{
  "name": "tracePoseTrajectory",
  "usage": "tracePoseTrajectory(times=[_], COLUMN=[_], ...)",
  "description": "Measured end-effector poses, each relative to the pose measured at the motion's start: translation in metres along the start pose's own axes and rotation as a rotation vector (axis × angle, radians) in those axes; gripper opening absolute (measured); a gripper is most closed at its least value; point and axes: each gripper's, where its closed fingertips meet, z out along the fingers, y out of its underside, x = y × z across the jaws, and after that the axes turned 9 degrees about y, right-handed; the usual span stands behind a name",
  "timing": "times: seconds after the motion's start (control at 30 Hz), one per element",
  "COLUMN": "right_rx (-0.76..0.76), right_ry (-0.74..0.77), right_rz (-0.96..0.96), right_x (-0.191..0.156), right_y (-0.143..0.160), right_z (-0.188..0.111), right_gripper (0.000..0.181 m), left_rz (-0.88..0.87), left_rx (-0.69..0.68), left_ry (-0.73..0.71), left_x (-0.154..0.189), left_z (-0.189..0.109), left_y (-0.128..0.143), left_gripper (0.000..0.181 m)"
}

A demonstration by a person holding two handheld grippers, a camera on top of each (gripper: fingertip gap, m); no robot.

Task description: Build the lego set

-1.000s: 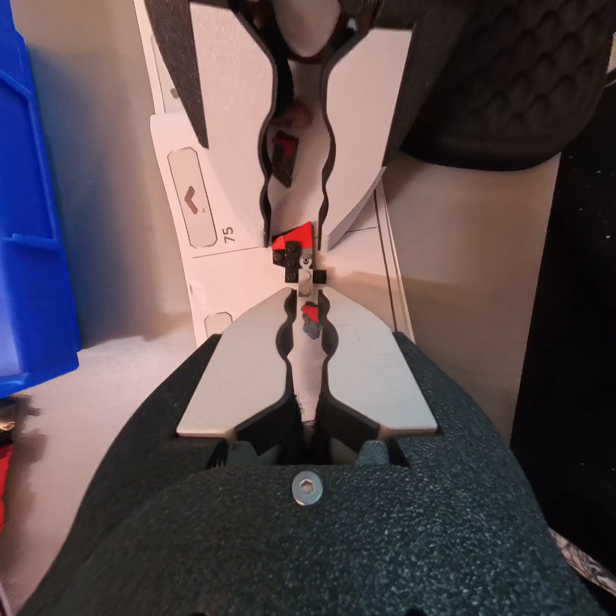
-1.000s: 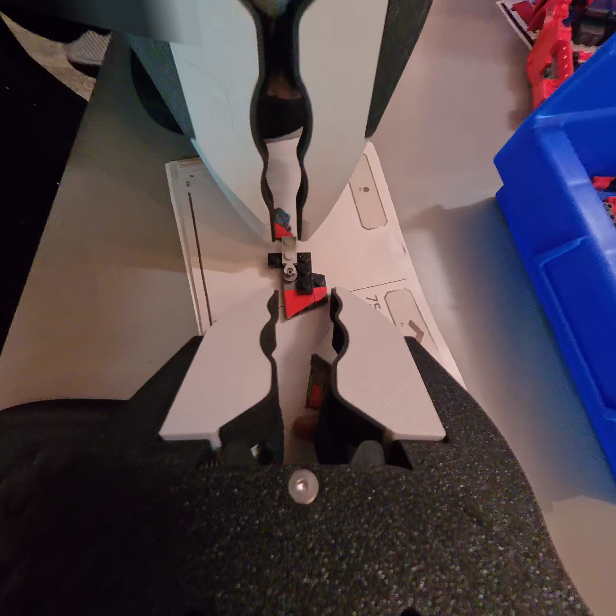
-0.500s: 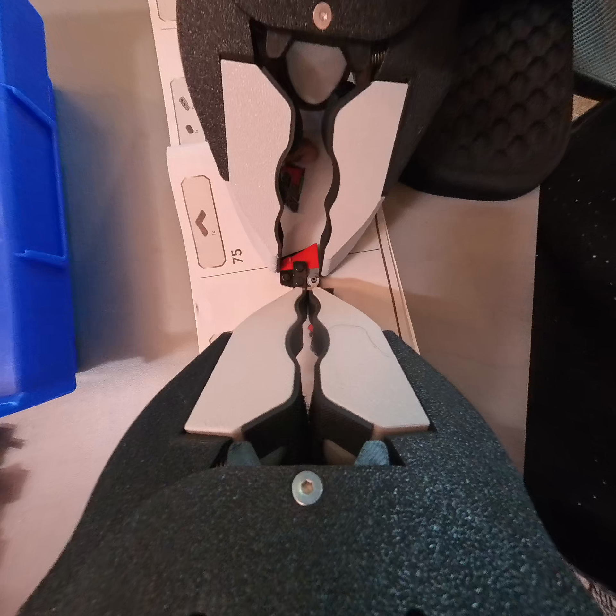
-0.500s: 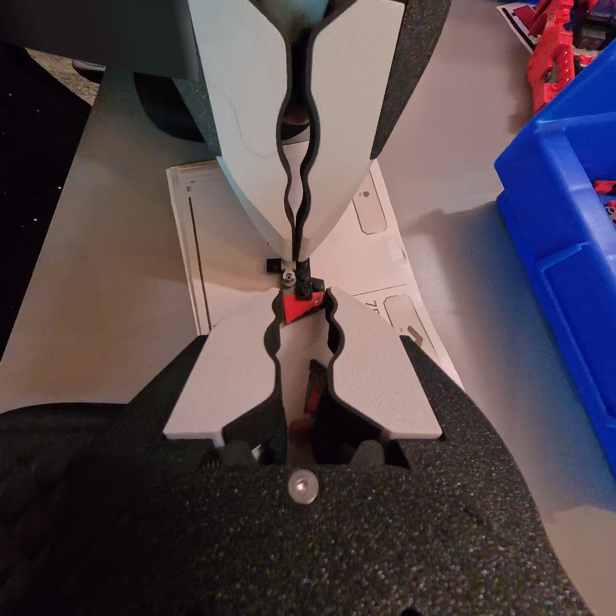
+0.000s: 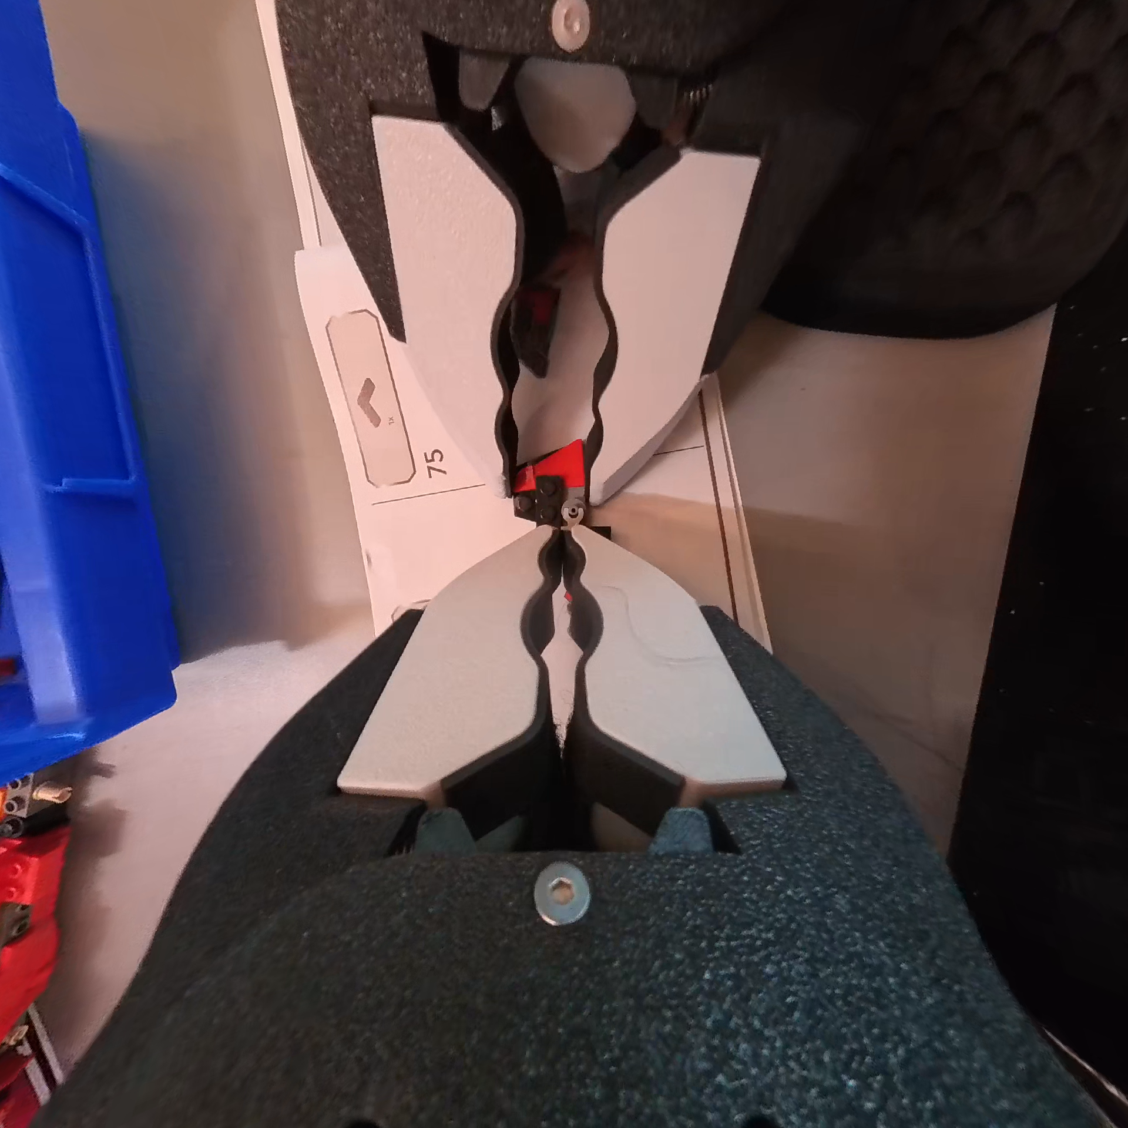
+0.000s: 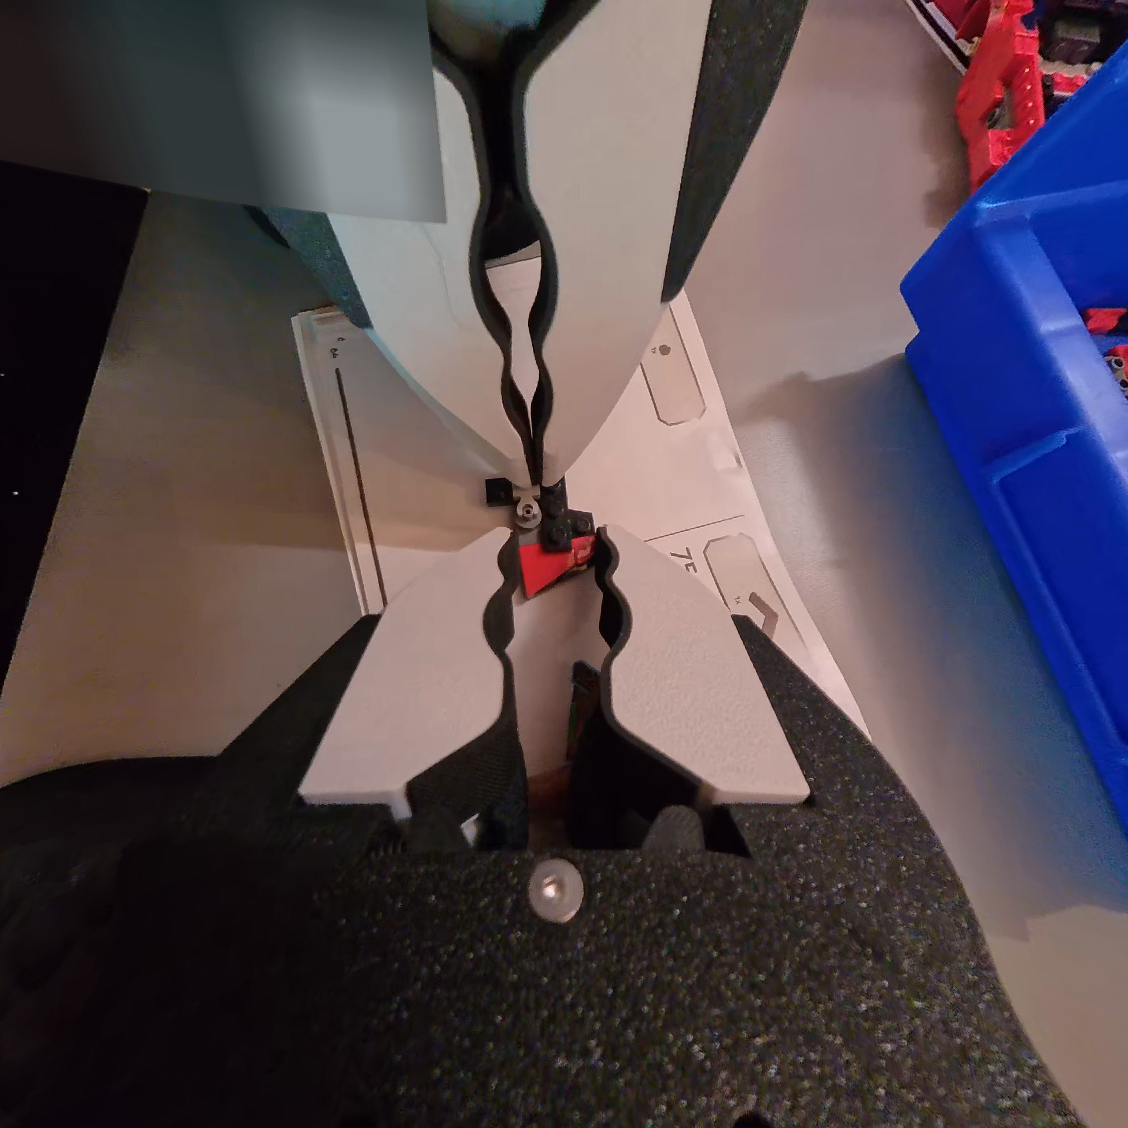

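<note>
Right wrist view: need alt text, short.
The right gripper holds the red end of a small black, red and grey lego assembly above an open instruction booklet, while the left gripper, facing it from above, pinches the other end. A blue bin stands at right.

Blue bin (image 5: pixel 67 427) cut off by left frame edge. Lego assembly (image 5: pixel 552 485) tiny, far end hidden between left hand-held gripper (image 5: pixel 561 537) fingertips. Booklet (image 6: pixel 616 482) mostly covered.

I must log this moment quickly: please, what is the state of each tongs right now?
Left tongs: closed, pinching the grey end of the small lego assembly.
Right tongs: partly open, fingers on either side of the assembly's red wedge end; firm grip cannot be told.
</note>
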Motion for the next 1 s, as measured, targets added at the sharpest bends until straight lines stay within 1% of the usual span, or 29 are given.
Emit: tracePoseTrajectory(times=[0.1, 0.17, 0.23, 0.3, 0.37, 0.4, 0.43, 0.5, 0.57, 0.63, 0.73, 0.83, 1.0], right_rx=[-0.012, 0.006, 0.015, 0.011, 0.022, 0.022, 0.02, 0.027, 0.033, 0.043, 0.089, 0.066, 0.07], right_ry=[0.007, -0.004, -0.017, -0.024, -0.015, -0.022, -0.029, -0.016, 0.009, 0.018, 0.031, 0.026, -0.001], right_rz=[-0.001, -0.019, 0.006, 0.031, 0.017, 0.021, 0.023, 0.01, -0.002, -0.028, -0.073, -0.07, -0.077], right_x=[0.0, -0.006, -0.005, -0.003, -0.001, -0.001, -0.003, -0.003, -0.001, -0.001, -0.001, -0.001, -0.005], right_y=[0.0, -0.004, -0.004, -0.002, -0.002, -0.003, -0.004, -0.007, -0.009, -0.009, -0.013, -0.009, -0.01], right_z=[0.0, 0.003, 0.002, -0.001, -0.002, -0.001, -0.001, -0.002, -0.005, -0.008, -0.01, -0.006, -0.005], right_gripper=[0.024, 0.024, 0.024, 0.026, 0.029, 0.031, 0.036, 0.039, 0.04, 0.036, 0.006, 0.0, 0.0], left_rz=[0.008, 0.049, 0.039, 0.047, 0.043, 0.028, 0.026, 0.04, 0.036, 0.033, 0.038, 0.035, 0.015], left_rx=[-0.034, -0.036, -0.066, 0.002, 0.116, 0.149, 0.163, 0.166, 0.154, 0.136, 0.14, 0.145, 0.144], left_ry=[-0.04, -0.077, -0.065, -0.074, -0.12, -0.13, -0.128, -0.094, -0.043, -0.054, -0.081, -0.083, -0.062], left_x=[0.0, -0.001, 0.001, -0.001, -0.01, -0.012, -0.013, -0.006, 0.004, 0.005, 0.002, 0.0, -0.001], left_z=[0.001, 0.008, 0.007, -0.005, -0.029, -0.039, -0.044, -0.044, -0.031, -0.016, -0.006, -0.004, -0.002], left_y=[-0.001, -0.006, -0.004, -0.011, -0.02, -0.02, -0.019, -0.013, -0.007, -0.001, 0.0, 0.0, 0.001], left_gripper=[0.0, 0.0, 0.0, 0.0, 0.0, 0.0, 0.0, 0.0, 0.0, 0.0, 0.0, 0.0, 0.0])
